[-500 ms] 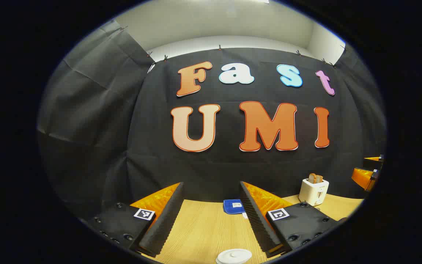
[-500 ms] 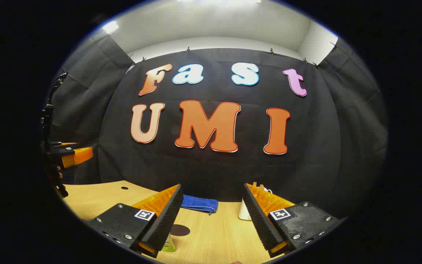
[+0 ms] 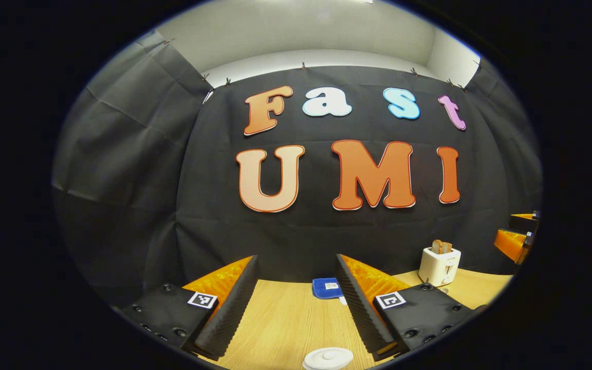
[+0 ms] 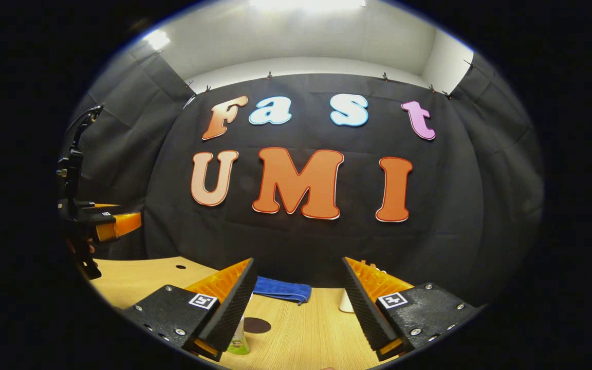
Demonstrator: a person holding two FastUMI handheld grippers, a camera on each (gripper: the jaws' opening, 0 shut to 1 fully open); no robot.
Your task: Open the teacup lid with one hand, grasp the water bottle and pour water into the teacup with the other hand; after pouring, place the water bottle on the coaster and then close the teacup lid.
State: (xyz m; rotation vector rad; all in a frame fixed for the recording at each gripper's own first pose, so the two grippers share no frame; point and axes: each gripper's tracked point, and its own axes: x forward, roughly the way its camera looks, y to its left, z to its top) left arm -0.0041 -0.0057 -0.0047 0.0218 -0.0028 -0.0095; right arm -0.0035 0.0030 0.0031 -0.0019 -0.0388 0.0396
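The white teacup lid (image 3: 328, 358) sits low in the left gripper view, just below and between the fingers of my left gripper (image 3: 296, 261), which is open and holds nothing. In the right gripper view, a clear water bottle with greenish liquid (image 4: 238, 343) peeks out beside the left finger of my right gripper (image 4: 297, 263), also open with nothing between its fingers. A dark round coaster (image 4: 256, 325) lies on the wooden table (image 4: 301, 334) just right of the bottle. The cup under the lid is hidden.
A folded blue cloth (image 3: 326, 288) lies at the table's back edge. A white toaster (image 3: 440, 265) with bread stands at the back right. The left gripper (image 4: 102, 222) and the hand holding it show far left in the right gripper view.
Both views shifted slightly. More of the lid shows in the left gripper view, and more of the bottle beside the right gripper's left finger. Both grippers stay open.
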